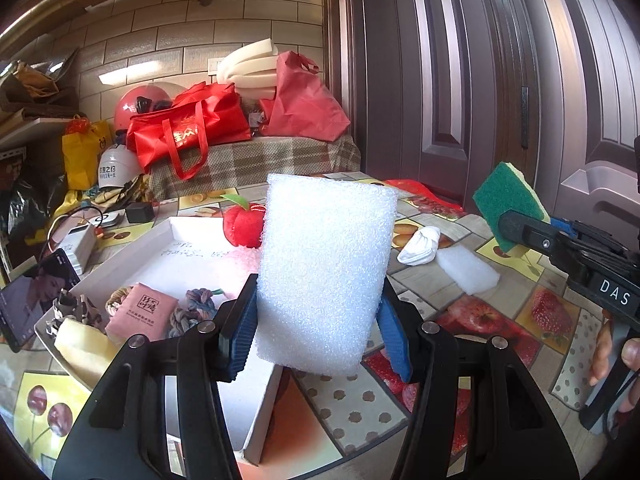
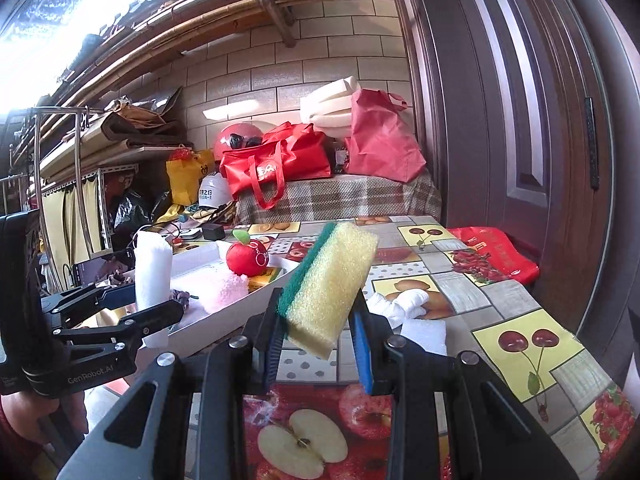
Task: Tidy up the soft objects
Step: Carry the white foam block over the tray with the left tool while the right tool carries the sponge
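Daylight flooded in from the upper left of the right wrist view, blown out to white glare there. The foam block (image 1: 326,276) and tray (image 1: 188,256) were overexposed. Both pictures bowed strongly, with dark vignetted corners; focus stayed sharp.

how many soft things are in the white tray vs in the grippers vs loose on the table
In the white tray: 6 (plush apple, pink pouch, knotted rope, yellow sponge, woven ring, patterned cloth)
In the grippers: 2 (white foam block, green and yellow sponge)
Loose on the table: 2 (white cloth bundle, flat white foam)
Total: 10
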